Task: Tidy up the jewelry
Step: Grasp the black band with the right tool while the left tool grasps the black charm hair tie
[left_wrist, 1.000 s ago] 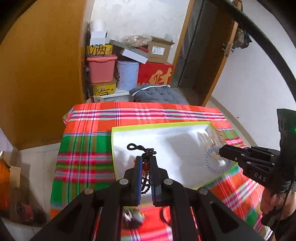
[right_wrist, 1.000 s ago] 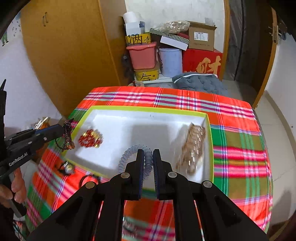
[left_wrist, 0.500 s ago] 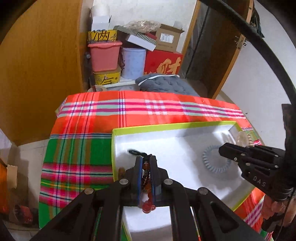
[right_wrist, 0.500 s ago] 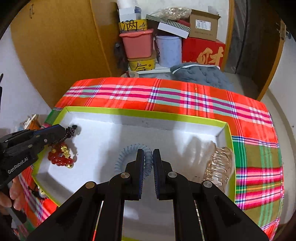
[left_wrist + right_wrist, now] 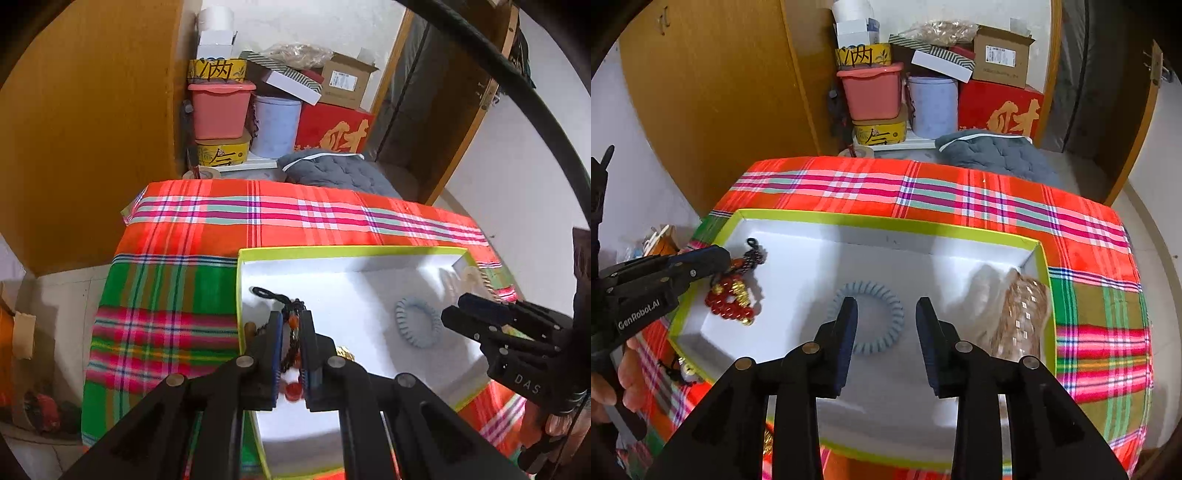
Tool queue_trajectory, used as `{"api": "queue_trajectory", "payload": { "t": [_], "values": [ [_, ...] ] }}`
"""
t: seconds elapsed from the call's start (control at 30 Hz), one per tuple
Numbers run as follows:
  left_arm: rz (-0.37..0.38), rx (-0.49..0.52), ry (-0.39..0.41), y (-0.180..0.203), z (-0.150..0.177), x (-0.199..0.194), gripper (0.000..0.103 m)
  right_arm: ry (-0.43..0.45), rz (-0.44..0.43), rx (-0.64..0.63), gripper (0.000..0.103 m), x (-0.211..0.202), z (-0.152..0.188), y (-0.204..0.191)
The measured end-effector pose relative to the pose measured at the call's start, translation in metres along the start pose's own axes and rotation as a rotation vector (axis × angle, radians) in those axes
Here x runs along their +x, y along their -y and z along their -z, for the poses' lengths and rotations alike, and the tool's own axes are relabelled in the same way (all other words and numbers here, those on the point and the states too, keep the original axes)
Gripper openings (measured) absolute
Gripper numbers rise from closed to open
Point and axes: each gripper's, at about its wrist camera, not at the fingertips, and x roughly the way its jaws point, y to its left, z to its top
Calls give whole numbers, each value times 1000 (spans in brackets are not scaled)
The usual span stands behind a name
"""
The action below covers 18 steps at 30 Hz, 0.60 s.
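Observation:
A white tray with a lime rim (image 5: 886,221) (image 5: 332,252) lies on the plaid tablecloth. My left gripper (image 5: 291,323) (image 5: 724,258) is shut on a red and gold bead bracelet with a dark beaded cord (image 5: 733,301) (image 5: 291,325), whose beads rest on the tray's left floor. My right gripper (image 5: 886,308) (image 5: 452,308) is open and empty, just above a light blue spiral hair tie (image 5: 866,321) (image 5: 417,323) lying in the tray's middle. A gold hair claw (image 5: 1019,314) lies at the tray's right end.
The plaid cloth (image 5: 923,188) covers a small table. Small dark trinkets (image 5: 679,369) lie on the cloth left of the tray. Behind the table stand a wooden cabinet (image 5: 720,92), stacked boxes and tubs (image 5: 871,92), and a grey cushion (image 5: 997,155).
My right gripper has opened and let the blue hair tie drop onto the tray floor. My left gripper has lowered the bead bracelet into the tray's left end.

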Motion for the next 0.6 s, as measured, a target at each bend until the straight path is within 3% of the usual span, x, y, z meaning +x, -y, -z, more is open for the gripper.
{"api": "queue_trajectory", "payload": {
  "t": [0.4, 0.47, 0.53, 0.6],
  "values": [
    [-14, 15, 13, 1, 42, -65, 8, 50, -56, 54, 34, -65, 44, 0],
    [-23, 12, 9, 1, 52, -75, 8, 75, -64, 63, 37, -80, 53, 1],
    [-22, -5, 2, -1, 60, -83, 8, 94, -80, 59, 49, -92, 63, 0],
    [-35, -20, 5, -5, 70, -93, 8, 102, -89, 43, 50, -103, 73, -3]
  ]
}}
